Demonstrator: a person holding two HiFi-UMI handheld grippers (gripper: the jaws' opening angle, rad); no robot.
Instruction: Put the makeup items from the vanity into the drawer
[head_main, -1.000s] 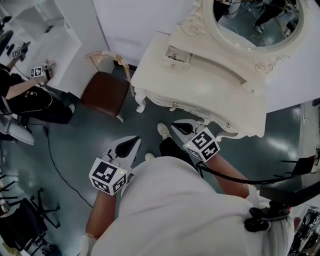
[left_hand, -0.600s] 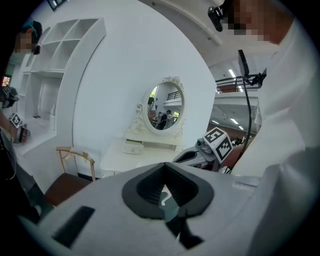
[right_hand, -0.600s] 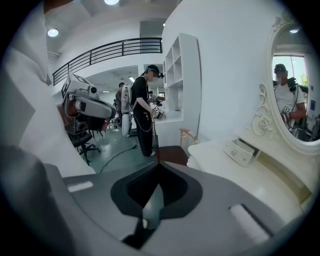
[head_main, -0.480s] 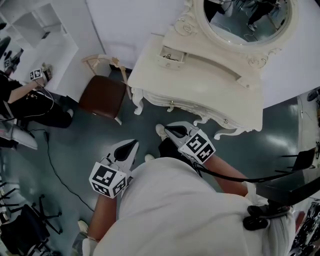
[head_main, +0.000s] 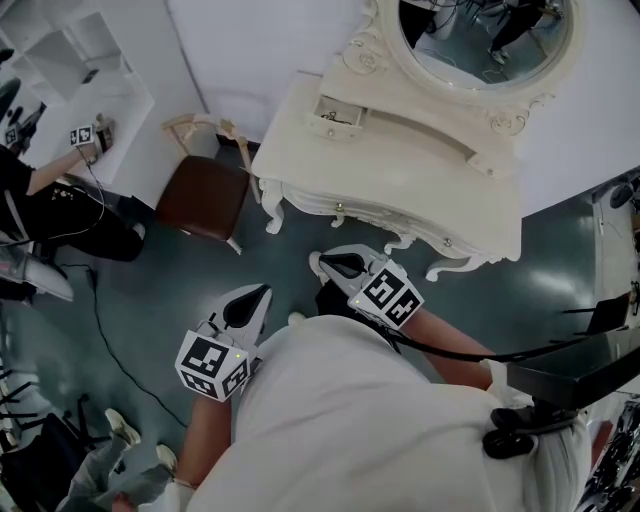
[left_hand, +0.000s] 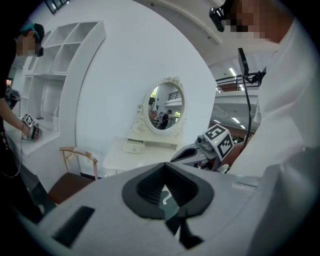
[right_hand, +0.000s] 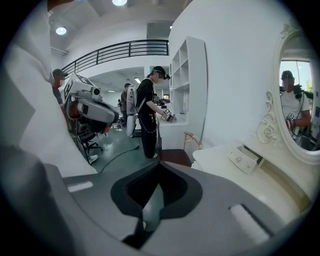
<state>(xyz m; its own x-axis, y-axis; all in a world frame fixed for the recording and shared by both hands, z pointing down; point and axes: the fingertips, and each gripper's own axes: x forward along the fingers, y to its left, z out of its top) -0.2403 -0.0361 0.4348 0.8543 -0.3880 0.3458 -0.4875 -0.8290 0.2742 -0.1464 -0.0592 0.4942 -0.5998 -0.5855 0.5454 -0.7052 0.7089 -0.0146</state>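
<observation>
Since a second ago the vanity is only drifting slightly left in the head view, so the approach is just beginning. The left hand-held gripper and right hand-held gripper are staying closed and empty. The small drawer is standing open, and no makeup is showing on the pale counter. A chair is sitting beside it on the grey floor.

Head camera looks steeply down; all views apparently share the vanity.

White vanity on dark floor.
On top: small drawer at L end, pulled open; oval mirror at back. Brown chair on floor just beside vanity.
</observation>
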